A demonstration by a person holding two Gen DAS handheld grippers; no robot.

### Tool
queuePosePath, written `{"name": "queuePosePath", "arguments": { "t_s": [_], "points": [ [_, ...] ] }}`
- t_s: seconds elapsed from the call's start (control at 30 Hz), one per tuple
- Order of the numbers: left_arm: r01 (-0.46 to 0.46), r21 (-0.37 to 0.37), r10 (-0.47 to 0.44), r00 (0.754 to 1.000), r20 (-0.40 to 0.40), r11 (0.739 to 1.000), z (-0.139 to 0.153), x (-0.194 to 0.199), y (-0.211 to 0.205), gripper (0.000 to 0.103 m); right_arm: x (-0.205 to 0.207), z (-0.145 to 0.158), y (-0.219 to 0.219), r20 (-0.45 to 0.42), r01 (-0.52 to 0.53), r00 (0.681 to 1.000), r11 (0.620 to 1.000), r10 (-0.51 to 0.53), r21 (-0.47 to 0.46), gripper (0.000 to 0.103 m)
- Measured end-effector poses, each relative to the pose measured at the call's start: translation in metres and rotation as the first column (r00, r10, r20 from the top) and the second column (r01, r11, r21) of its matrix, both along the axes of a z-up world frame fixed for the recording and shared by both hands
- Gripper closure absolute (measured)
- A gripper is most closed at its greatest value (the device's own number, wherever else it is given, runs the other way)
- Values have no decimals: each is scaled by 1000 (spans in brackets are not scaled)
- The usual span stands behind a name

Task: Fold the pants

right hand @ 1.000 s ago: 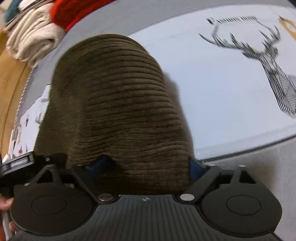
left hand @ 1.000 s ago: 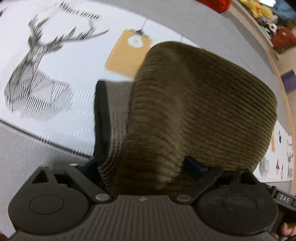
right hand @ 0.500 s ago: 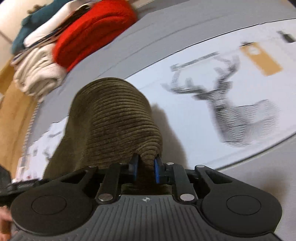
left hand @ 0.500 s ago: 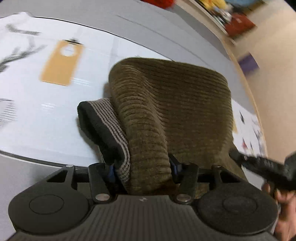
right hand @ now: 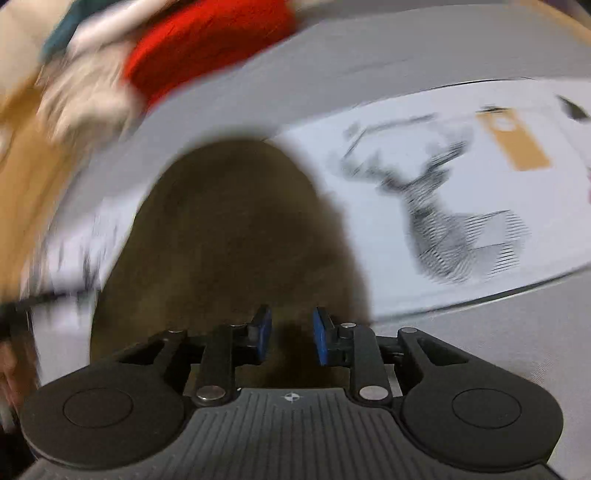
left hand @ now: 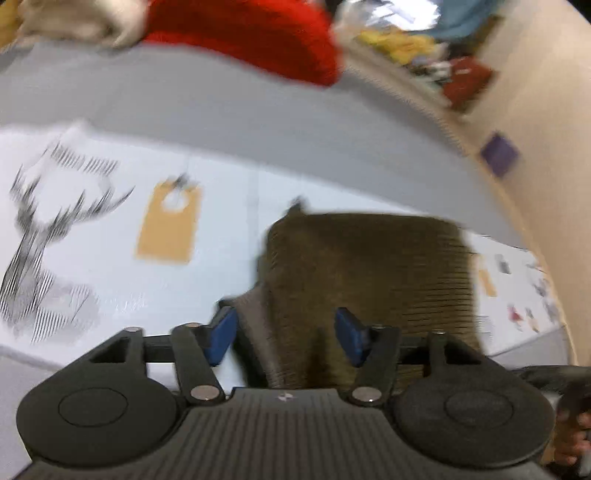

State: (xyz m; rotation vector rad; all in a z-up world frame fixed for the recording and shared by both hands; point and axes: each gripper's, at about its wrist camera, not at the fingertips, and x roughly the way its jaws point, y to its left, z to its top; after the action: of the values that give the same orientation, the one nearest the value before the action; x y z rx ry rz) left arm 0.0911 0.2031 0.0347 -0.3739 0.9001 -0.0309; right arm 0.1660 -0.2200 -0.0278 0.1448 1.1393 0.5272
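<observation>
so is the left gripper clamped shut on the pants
No, the left gripper stands open, blue pads either side of the olive pants.

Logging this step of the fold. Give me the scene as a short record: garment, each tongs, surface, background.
garment: olive-brown corduroy pants, bunched in a folded heap on the mat
left tongs: open, blue pads either side of the fabric, a gap showing
right tongs: open, pads apart over the fabric
surface: white mat with a black line-drawn deer and a tan tag print
background: red knitted garment, blurred
</observation>
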Motion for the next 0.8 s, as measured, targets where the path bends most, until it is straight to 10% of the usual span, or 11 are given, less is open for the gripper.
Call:
{"name": "queuePosePath", "arguments": {
  "t_s": [0.13,0.27,0.5,0.7,0.8],
  "points": [
    [229,-40,-231,971,-59,973,-8,-3,-24,61,-18,-13,30,42,-182,980,961,195,-209,76],
    [403,179,-365,907,-208,898,-28,-7,-50,74,-4,0,19,41,-82,995,989,88,-122,76],
    [76,-45,-78,996,-38,996,-1,14,14,55,32,26,6,195,194,958,976,-209,97,68],
    [-223,-300,192,973,-128,928,-28,37,56,45,59,14,31,191,212,956,974,-225,86,65],
    [-261,-284,220,961,-167,923,-39,48,54,33,64,11,44,193,204,958,976,-215,75,64]
  ]
}}
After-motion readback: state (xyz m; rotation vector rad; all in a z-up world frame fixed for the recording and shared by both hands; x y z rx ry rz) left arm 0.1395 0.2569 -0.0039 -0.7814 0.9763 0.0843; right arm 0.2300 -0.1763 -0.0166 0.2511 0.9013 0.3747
